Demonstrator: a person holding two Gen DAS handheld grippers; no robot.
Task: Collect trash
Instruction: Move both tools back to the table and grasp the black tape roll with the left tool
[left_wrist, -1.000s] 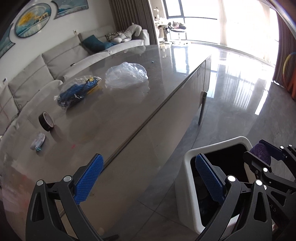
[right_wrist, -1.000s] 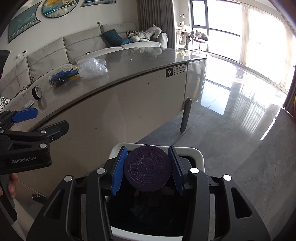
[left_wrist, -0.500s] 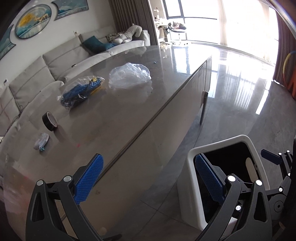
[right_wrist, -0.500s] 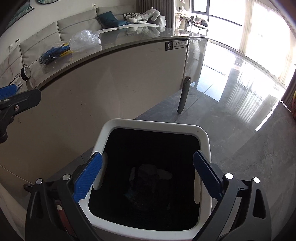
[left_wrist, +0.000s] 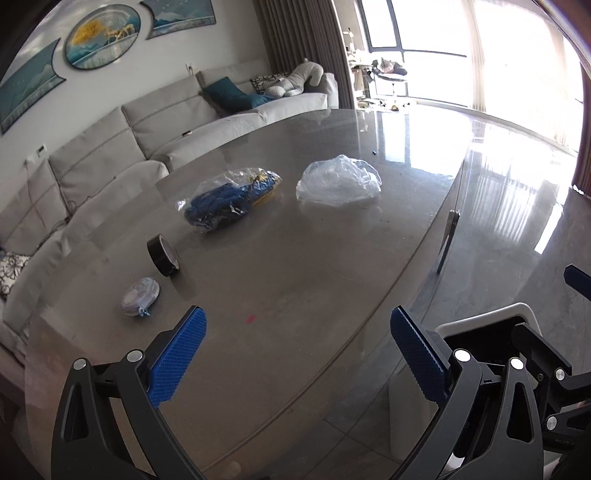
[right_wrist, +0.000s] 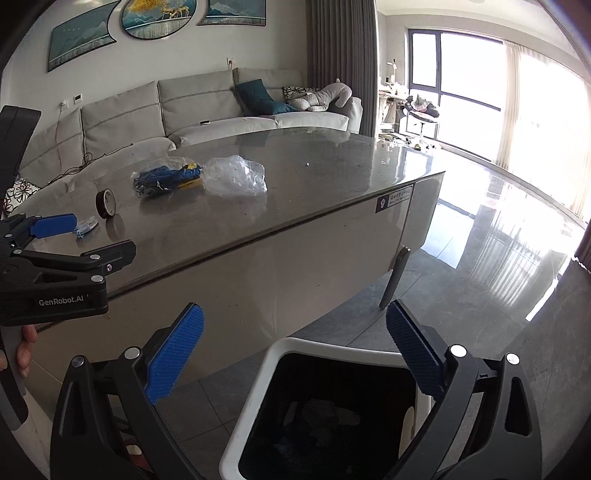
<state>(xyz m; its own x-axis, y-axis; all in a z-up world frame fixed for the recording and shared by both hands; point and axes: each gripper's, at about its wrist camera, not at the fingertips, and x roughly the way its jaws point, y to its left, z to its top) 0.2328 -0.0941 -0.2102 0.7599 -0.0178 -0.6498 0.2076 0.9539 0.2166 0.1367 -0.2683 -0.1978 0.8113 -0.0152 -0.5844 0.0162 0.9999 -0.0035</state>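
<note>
**Next, reach for the trash left on the table**

Now your right gripper (right_wrist: 293, 354) hangs above the white trash bin (right_wrist: 258, 387), its blue pads wide apart and nothing between them. Your left gripper (left_wrist: 297, 354) is just as empty and spread, poised over the near edge of the grey table (left_wrist: 314, 266). Lead with whichever hand sits closer, keep the fingers wide until they straddle the item, and close slowly, since thin plastic is likely to slide or collapse.

Taking the table's near edge as your landmark: the small pale pouch (left_wrist: 140, 295) lies closest to it, ahead and left of the left gripper. Just beyond the pouch stands the black tape roll (left_wrist: 163, 254) on its rim. Farther in lies the clear bag of blue items (left_wrist: 231, 201), and beside that, toward the window end, the crumpled clear plastic bag (left_wrist: 338, 182). All four sit well apart from both grippers. The bin stands on the floor below that edge, at your right.
</note>
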